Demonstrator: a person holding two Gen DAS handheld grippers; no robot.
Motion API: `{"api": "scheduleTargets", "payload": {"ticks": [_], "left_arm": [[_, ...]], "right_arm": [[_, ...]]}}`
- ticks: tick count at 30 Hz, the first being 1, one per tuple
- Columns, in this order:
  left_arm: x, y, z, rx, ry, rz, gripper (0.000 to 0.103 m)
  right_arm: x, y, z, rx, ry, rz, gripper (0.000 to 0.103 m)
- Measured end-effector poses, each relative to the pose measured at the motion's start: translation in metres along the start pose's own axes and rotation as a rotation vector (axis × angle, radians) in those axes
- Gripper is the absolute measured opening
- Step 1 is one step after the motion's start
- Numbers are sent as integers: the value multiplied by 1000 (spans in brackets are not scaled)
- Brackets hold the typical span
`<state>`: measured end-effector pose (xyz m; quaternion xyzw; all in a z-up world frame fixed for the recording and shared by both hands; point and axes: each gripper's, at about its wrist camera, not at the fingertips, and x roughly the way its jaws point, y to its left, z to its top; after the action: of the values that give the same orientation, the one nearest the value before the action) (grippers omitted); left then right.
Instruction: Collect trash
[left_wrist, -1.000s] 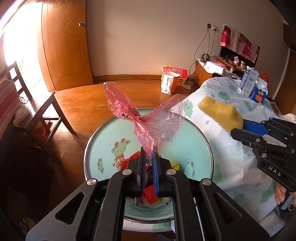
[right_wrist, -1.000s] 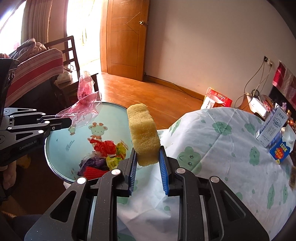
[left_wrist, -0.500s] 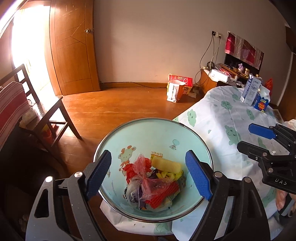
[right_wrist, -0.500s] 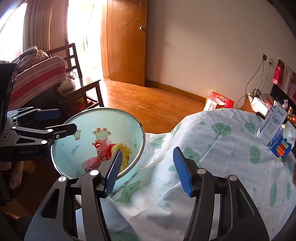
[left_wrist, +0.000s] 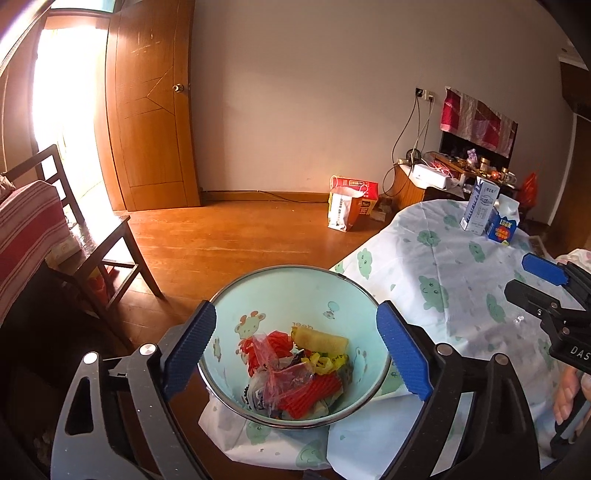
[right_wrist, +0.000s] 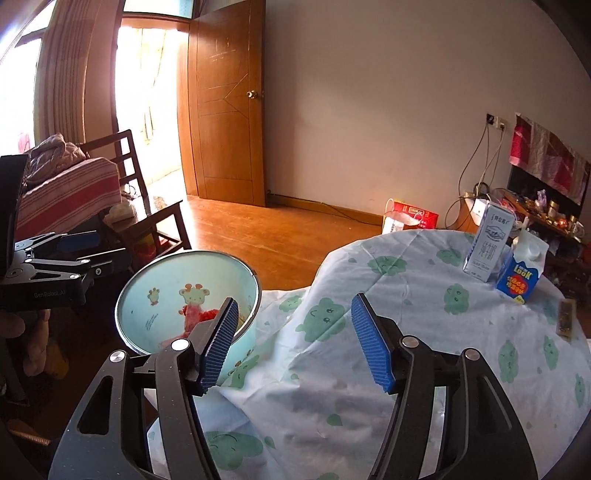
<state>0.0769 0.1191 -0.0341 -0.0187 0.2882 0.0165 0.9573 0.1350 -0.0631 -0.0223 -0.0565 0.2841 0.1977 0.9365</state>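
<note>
So we've got both tools empty right now. Our left gripper (left_wrist: 295, 354) hangs above the trash bin (left_wrist: 236, 325) with its jaws opening wide and nothing between them, and our right gripper (right_wrist: 293, 345) sits over the tablecloth (right_wrist: 424, 332), jaws opening too, also holding nothing.

The trash itself is in the bin: a yellow sponge (left_wrist: 321, 341), a crumpled pink plastic bag (left_wrist: 280, 376), some red ridged wrappers (left_wrist: 314, 395) and yellow scraps (left_wrist: 327, 360), all piled at the bottom.

At the far end of the table stand a tall white carton (right_wrist: 489, 243) and a blue carton (right_wrist: 521, 277), touching each other, with a small flat packet (right_wrist: 565, 319) near the edge. Nothing blocks the bin's mouth.

Room-wise: wood floor (left_wrist: 229, 240), wooden door (left_wrist: 151, 110), a dark chair (left_wrist: 107, 251) beside the bin, and a red shopping bag (left_wrist: 351, 206) by the wall.
</note>
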Motion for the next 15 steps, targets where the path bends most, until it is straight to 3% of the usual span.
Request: {"api": "scheduleTargets", "payload": {"ticks": [15], "left_arm": [[-16, -7, 2, 6, -43, 3, 90]], "right_arm": [[-32, -11, 1, 42, -63, -32, 66]]}}
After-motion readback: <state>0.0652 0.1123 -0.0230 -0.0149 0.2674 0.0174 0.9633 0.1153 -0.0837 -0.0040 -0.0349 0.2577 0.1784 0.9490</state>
